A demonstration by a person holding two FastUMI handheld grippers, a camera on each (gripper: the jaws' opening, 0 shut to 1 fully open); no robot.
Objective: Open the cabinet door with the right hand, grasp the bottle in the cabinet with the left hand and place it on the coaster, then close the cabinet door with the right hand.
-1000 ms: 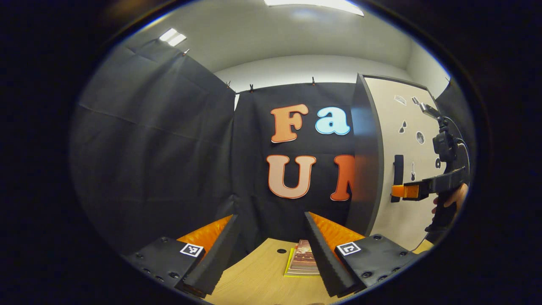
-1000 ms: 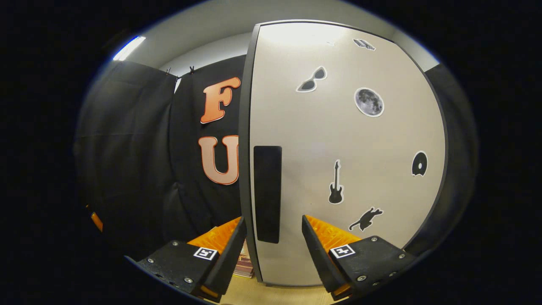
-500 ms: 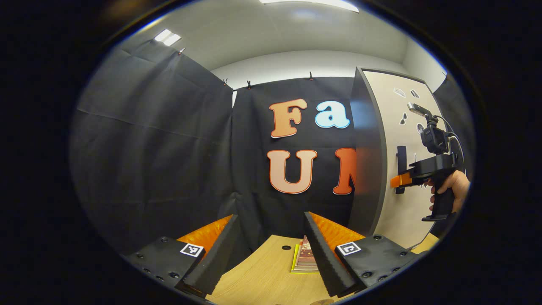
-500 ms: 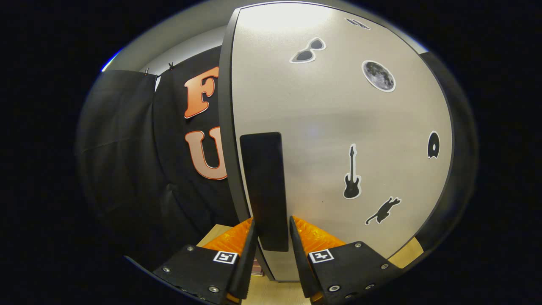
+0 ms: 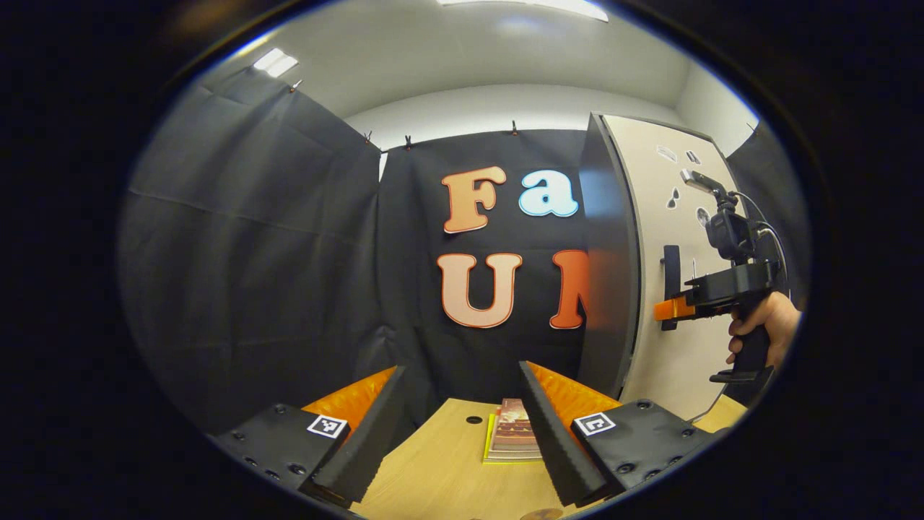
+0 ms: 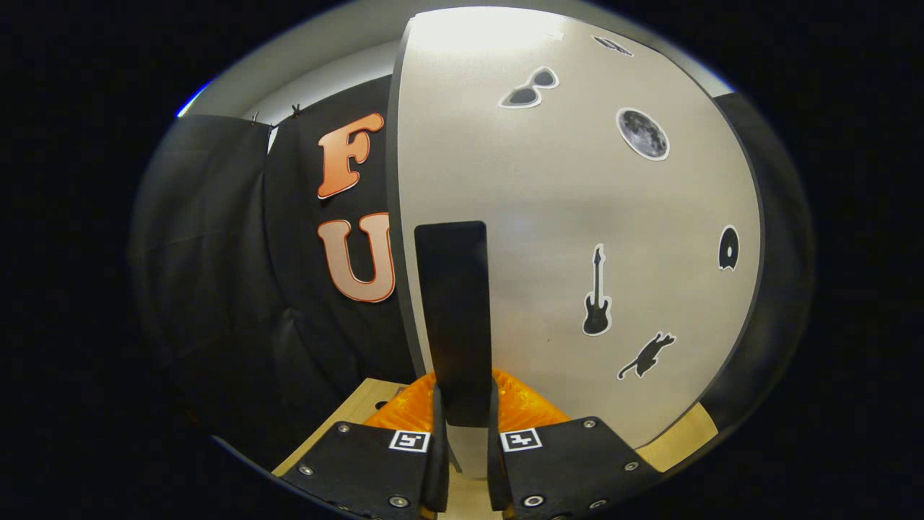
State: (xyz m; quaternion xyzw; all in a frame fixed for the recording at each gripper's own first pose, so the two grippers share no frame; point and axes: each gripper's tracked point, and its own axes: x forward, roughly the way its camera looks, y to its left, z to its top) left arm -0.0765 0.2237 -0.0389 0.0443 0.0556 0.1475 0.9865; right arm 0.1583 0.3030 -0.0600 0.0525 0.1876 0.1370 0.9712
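Fingers of right gripper [image 6: 462,451] clamped on door handle [image 6: 453,310] — left gripper [image 5: 462,426] fingers apart, books [image 5: 514,437] beyond

A light wooden table [image 5: 440,477] sits at 6 o'clock. A small stack of flat books, reddish on top and yellow at the bottom [image 5: 509,439], lies on it. A small dark round hole [image 5: 473,419] is just beside the stack, at its 10 o'clock.

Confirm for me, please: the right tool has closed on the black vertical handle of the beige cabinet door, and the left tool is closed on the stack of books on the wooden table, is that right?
Not quite. The left tool is open and holds nothing; in the left gripper view the stack of books lies on the wooden table beyond it. The right tool has closed on the black vertical handle of the beige cabinet door.
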